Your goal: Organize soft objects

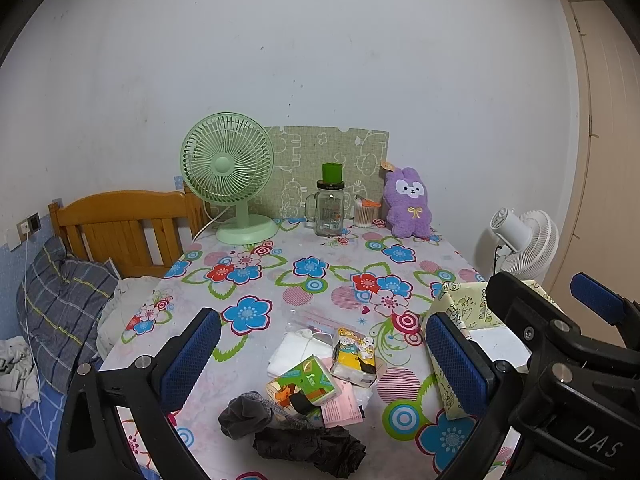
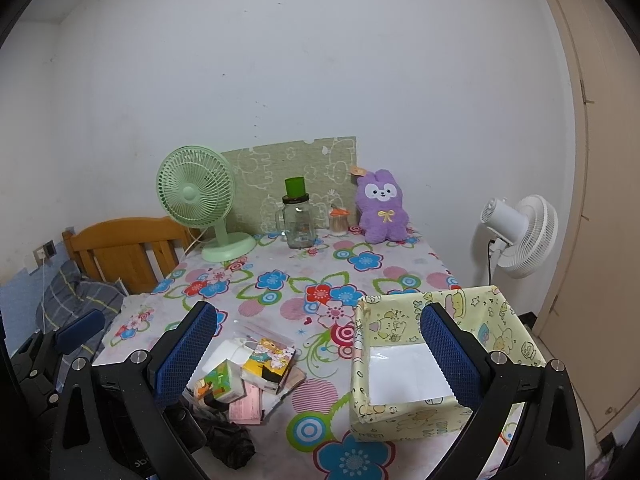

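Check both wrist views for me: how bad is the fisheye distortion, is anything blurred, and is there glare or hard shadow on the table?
Left wrist: strong barrel distortion, door frame bows, dark corner vignette; pile of tissue packs sharp; light flat, no hard shadows. Right wrist: same bowing and vignette; slight sheen on the box's white floor, otherwise no glare; focus crisp back to the purple plush.

"DAS" in white letters on right gripper (image 1: 524,316) body

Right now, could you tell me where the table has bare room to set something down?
The widest free patch is mid-table, between the green fan and the tissue pile. The yellow box holds nothing. It is crowded along the wall and around the pile.
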